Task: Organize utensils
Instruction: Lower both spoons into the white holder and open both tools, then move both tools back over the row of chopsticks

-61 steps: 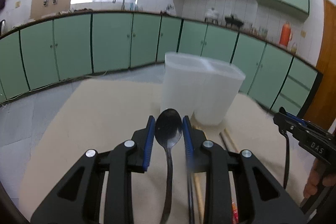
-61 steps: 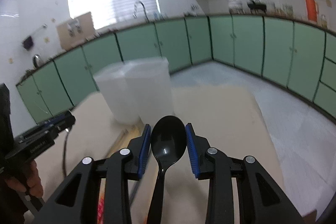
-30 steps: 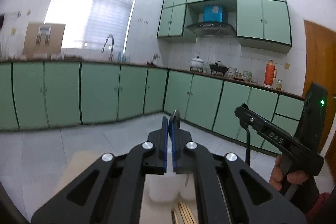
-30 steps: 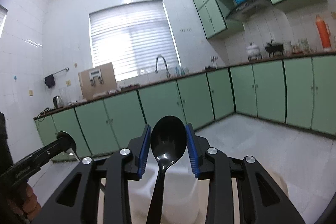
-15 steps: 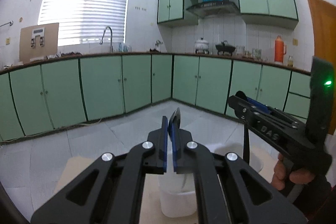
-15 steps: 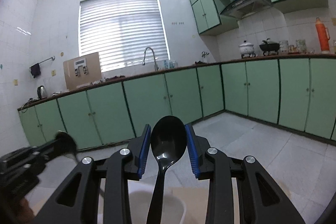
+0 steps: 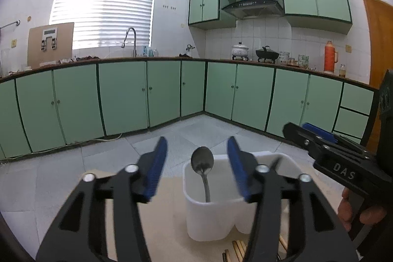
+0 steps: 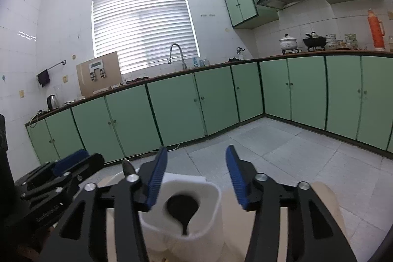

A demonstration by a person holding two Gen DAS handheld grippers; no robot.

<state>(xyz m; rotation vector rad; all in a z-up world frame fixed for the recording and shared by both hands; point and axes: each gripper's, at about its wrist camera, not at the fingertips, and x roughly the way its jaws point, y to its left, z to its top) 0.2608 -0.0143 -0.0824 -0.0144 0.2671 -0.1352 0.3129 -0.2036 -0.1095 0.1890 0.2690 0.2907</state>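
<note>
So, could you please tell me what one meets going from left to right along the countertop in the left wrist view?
Cardboard box → faucet → white pot → black pot → orange thermos.

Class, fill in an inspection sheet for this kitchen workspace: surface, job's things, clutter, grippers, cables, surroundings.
Surface: beige table, partly visible.
Job's things: metal spoon stands bowl-up in the white holder; black spoon sits in its other compartment; chopsticks lie on the table by the holder's base.
Clutter: nothing seen.
Grippers: left gripper and right gripper are both open above the holder, holding nothing.
Cables: a cord along the floor by the cabinets.
Surroundings: green cabinets, window blinds, orange thermos.
</note>
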